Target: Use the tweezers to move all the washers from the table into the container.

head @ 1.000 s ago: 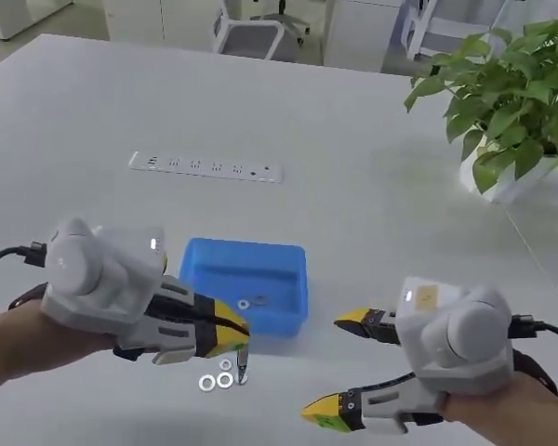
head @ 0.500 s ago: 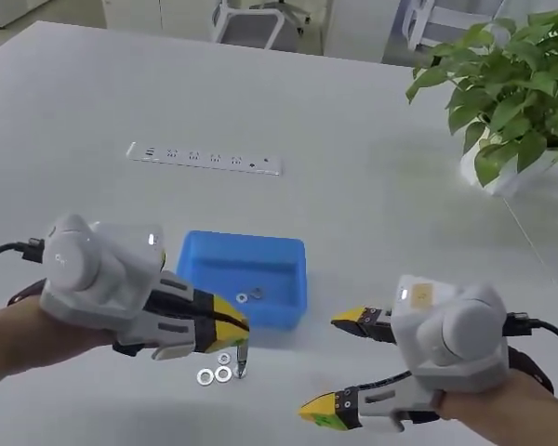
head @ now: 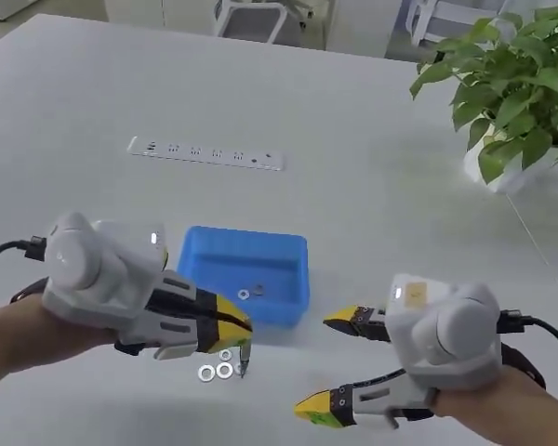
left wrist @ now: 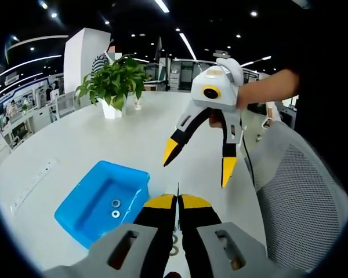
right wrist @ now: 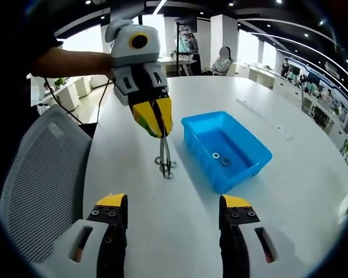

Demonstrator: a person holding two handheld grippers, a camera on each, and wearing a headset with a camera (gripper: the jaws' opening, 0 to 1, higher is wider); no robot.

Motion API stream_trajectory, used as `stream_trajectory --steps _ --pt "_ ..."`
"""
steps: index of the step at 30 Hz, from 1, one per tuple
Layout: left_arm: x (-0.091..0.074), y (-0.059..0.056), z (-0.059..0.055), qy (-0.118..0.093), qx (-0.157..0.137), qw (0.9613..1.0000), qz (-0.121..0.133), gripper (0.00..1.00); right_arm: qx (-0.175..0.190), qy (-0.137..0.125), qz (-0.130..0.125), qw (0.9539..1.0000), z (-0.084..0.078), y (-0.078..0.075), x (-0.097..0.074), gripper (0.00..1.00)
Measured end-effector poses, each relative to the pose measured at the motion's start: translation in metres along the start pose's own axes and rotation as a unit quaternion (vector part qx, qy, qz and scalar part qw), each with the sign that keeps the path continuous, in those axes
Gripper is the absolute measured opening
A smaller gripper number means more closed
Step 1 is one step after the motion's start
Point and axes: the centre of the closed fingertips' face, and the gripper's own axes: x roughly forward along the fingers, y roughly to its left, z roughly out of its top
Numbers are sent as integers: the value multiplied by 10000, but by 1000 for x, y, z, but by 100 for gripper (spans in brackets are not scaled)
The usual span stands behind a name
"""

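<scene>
Now gripping tweezers [head: 243, 358] in left tongs [head: 237, 327], tips down just beside loose washers [head: 216, 371] on bench [head: 400, 186], 6 o'clock of container [head: 205, 255]. Likely carry toward 12 o'clock. Farther off at 3 o'clock: right tongs [head: 316, 364], wide, empty.

A bright blue rectangular plastic container [head: 246, 240] stands out against a pale grey matte tabletop [head: 372, 214]. The white-bodied left gripper [head: 245, 327] and white-bodied right gripper [head: 316, 364] both have black jaws tipped in yellow. Silver metal tweezers [head: 243, 360] and small silver metal washers [head: 216, 372] show dull grey. Beyond lie a white plastic power strip [head: 205, 154] and a green leafy plant [head: 511, 84] in a white pot [head: 507, 186].
</scene>
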Motion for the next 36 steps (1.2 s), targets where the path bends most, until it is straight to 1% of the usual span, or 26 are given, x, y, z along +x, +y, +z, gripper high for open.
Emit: stream_trajectory --steps 5,9,10,15,20,23,29,36 --pt "0 -1 -1 6 -3 10000 -23 5 -186 -13 140 9997 6 1 6 60" --pt "0 -5 1 11 0 10000 -54 5 -442 -39 328 9985 11 5 13 51" --pt "0 -6 1 17 5 10000 -60 5 -586 -29 377 9976 12 6 15 50" --pt "-1 -9 3 53 53 9999 -67 5 -1012 -29 557 9933 20 8 26 43" --pt "-1 -10 2 62 40 9999 -94 5 -1214 -16 726 9899 26 11 35 33" --pt "-2 -10 2 71 38 9999 -110 5 -1392 34 859 9865 28 15 42 27" --pt "-3 -7 -1 81 -2 9999 -120 5 -1580 69 1021 9821 29 19 54 20" --pt "-3 -6 -2 86 -23 9999 -119 5 -1734 94 1079 9789 31 19 65 11"
